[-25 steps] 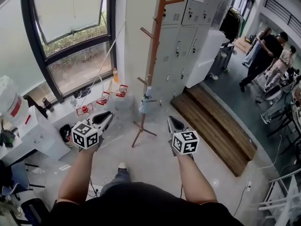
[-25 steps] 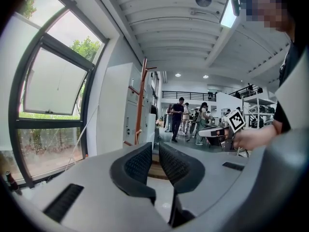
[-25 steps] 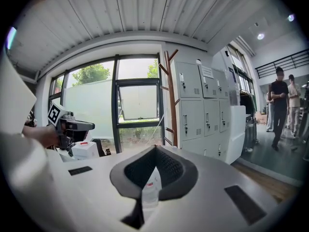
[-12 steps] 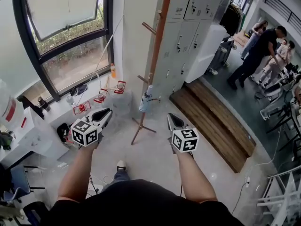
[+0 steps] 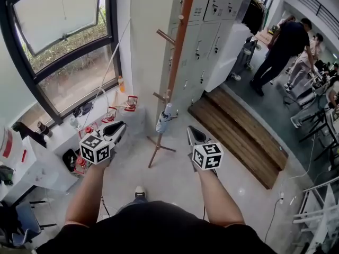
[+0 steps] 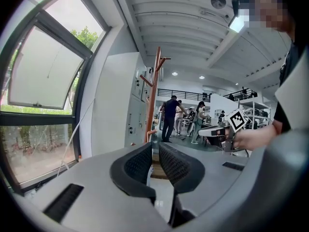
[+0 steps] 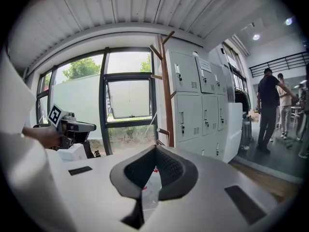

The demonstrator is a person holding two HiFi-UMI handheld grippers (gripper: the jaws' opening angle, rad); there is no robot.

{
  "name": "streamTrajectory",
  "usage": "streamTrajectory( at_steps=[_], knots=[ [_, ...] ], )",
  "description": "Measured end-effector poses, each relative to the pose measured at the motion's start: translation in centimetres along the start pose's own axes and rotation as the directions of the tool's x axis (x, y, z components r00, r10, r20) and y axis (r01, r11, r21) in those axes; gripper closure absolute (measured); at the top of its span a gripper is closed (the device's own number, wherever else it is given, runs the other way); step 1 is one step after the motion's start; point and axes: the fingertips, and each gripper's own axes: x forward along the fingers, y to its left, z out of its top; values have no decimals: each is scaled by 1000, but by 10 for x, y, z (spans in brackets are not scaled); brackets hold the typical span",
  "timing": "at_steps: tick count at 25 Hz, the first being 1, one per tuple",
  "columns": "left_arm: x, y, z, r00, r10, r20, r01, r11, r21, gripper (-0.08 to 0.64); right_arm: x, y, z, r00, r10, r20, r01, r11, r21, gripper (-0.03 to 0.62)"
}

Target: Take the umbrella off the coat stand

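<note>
A tall wooden coat stand [image 5: 177, 52] rises on the floor ahead of me, in front of the grey lockers. From one of its low pegs hangs a pale folded umbrella [image 5: 163, 119]. Both grippers hover short of it and hold nothing. My left gripper [image 5: 117, 128] is left of the stand's base, its jaws a narrow slit apart [image 6: 152, 146], with the pole [image 6: 155, 91] straight ahead. My right gripper [image 5: 192, 134] is to the right, its tips touching [image 7: 154, 148]. Below those tips the umbrella [image 7: 150, 187] shows, and the stand [image 7: 165, 91] rises behind.
Grey lockers [image 5: 212, 30] stand right behind the stand. A big window [image 5: 58, 41] and a white counter [image 5: 58, 142] with small red items run along the left. A wooden platform [image 5: 238, 136] lies to the right. Several people [image 5: 278, 49] stand at the far right.
The view has crept forward, so the stand and umbrella sit slightly nearer. Both grippers keep their pose in front of me. The people at the back have shifted.
</note>
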Motion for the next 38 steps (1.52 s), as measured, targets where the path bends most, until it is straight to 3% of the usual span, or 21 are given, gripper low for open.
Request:
streamTrajectory(
  at_steps=[15,28,38],
  knots=[
    [38,78,35,994,-107,5,107,994,34,506,53,-2,36,994,-112,21,112,994,5,578],
    [46,105,49,983,-183,15,182,981,59,506,65,11,52,983,-182,34,182,983,-6,578],
    [60,124,43,981,-193,8,192,980,53,506,87,-1,45,978,-208,25,208,978,8,578]
  ],
)
